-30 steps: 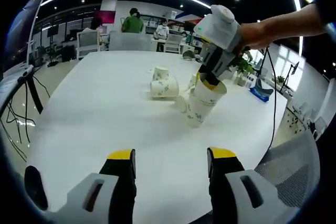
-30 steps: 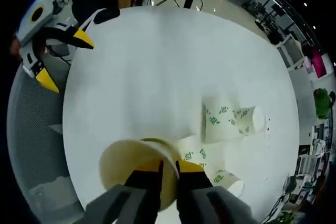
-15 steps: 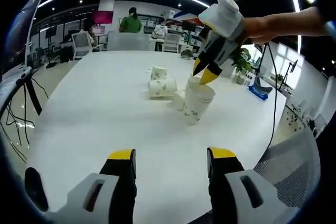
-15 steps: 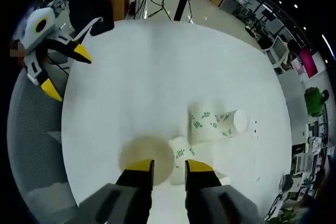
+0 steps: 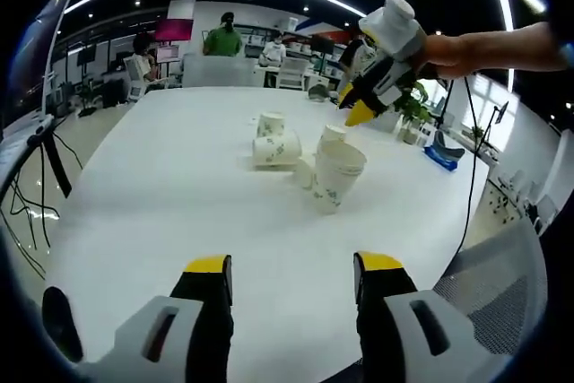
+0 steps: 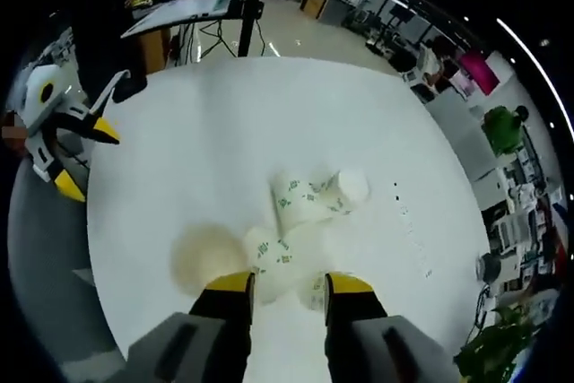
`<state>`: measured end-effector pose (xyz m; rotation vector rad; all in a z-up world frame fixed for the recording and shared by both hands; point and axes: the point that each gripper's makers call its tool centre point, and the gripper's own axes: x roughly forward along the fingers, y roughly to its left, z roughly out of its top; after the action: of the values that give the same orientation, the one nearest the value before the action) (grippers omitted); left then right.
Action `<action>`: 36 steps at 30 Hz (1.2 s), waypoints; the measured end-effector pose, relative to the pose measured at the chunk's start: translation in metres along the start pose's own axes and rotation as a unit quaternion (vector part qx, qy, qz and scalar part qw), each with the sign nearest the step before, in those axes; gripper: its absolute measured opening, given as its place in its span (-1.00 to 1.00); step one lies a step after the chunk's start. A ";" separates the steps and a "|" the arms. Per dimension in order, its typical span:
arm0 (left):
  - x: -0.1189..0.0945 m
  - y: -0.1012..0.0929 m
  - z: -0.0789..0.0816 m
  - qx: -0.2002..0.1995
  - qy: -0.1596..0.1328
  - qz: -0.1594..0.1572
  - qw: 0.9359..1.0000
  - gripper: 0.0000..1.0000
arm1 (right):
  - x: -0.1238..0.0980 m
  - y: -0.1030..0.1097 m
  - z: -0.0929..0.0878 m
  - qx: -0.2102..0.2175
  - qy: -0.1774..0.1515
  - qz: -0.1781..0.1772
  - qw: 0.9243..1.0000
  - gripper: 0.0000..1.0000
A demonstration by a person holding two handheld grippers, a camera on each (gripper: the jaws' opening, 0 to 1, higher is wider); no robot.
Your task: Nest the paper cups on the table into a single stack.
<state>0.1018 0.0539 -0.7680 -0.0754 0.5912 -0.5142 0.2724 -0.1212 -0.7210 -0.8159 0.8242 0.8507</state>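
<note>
Left claw (image 5: 290, 277), open and empty, waits at the near worktop (image 5: 161, 195) edge; mid-worktop stands the upright nested stack (image 5: 338, 174), the open, empty right claw (image 5: 355, 107) above it, nearer the lying cups (image 5: 277, 148) just beyond.

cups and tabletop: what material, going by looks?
Cups: thin paper, matte white with green printed motifs and a rolled rim; probably coated inside, which can't be seen here. Tabletop: smooth white, likely laminate, with a soft sheen from the ceiling lights; core unknown.
</note>
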 end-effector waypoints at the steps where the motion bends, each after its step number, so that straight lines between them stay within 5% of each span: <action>1: 0.000 0.000 0.000 0.000 0.000 0.000 1.000 0.06 | -0.002 -0.006 -0.004 0.013 -0.007 -0.010 1.000 -0.36; 12: -0.001 -0.002 0.001 0.000 0.001 0.000 1.000 0.06 | -0.012 -0.038 -0.035 0.100 -0.036 -0.063 0.992 -0.14; 21: -0.001 -0.001 0.000 -0.001 0.003 0.001 1.000 0.06 | 0.017 -0.044 -0.061 0.205 -0.047 -0.075 0.975 -0.04; 23: -0.002 -0.001 -0.001 -0.002 0.003 0.001 1.000 0.06 | 0.022 -0.044 -0.062 0.222 -0.051 -0.087 0.970 -0.03; 29: 0.001 0.003 -0.006 -0.004 0.010 0.004 1.000 0.06 | 0.025 -0.051 -0.058 0.317 -0.086 -0.107 0.939 -0.04; 33: 0.001 0.003 -0.007 -0.004 0.013 0.006 1.000 0.06 | 0.035 -0.057 -0.059 0.327 -0.085 -0.101 0.936 -0.05; 36: 0.001 0.004 -0.007 -0.005 0.014 0.008 1.000 0.06 | 0.035 -0.053 -0.055 0.352 -0.093 -0.101 0.926 -0.05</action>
<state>0.1001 0.0574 -0.7755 -0.0735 0.6220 -0.4977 0.3179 -0.1802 -0.7610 -0.1724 0.7823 0.3858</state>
